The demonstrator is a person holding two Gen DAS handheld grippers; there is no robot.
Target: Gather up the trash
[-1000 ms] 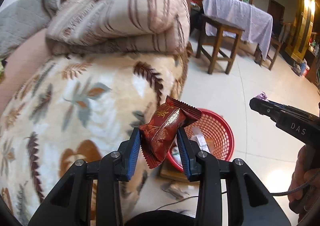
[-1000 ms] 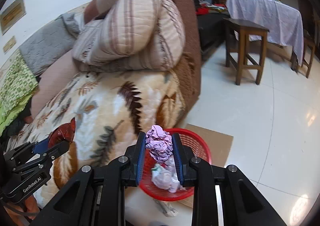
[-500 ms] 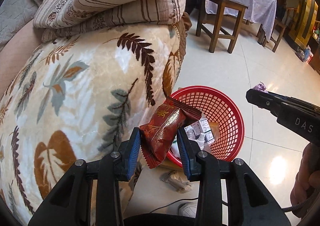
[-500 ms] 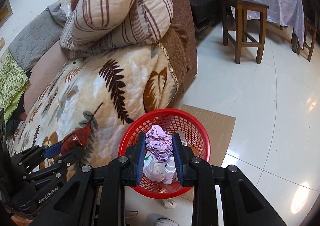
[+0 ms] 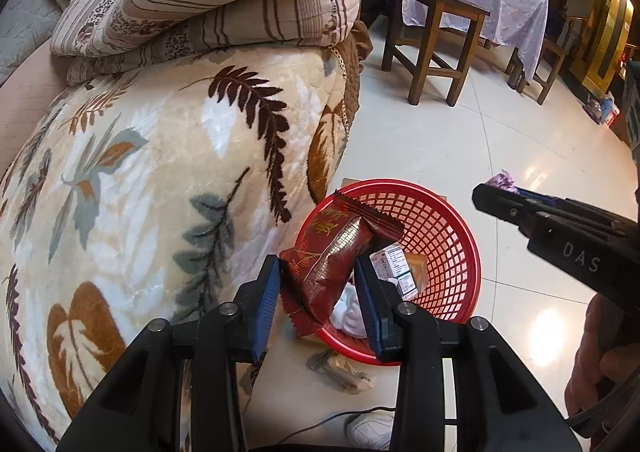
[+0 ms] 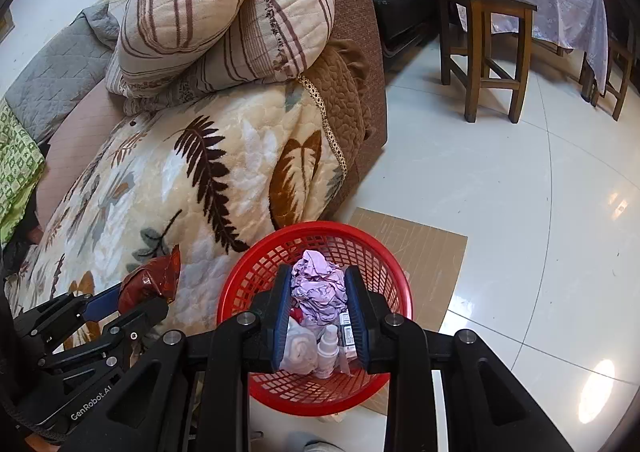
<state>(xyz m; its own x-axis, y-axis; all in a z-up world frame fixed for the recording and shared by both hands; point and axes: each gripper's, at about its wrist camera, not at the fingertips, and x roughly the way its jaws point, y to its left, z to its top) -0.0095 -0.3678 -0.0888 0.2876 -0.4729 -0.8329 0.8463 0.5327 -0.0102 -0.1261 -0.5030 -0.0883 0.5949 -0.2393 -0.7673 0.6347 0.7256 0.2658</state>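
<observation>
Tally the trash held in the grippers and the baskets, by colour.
Dark red foil snack wrapper, in the left gripper: 1
Crumpled lilac paper wad, in the right gripper: 1
Red plastic mesh basket: 1
Total: 3

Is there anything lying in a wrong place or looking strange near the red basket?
Yes. One clear plastic wrapper lies on the floor tiles just outside the red basket, beside its near rim, while the other trash is inside it. The basket itself stands upright on a cardboard sheet.
</observation>
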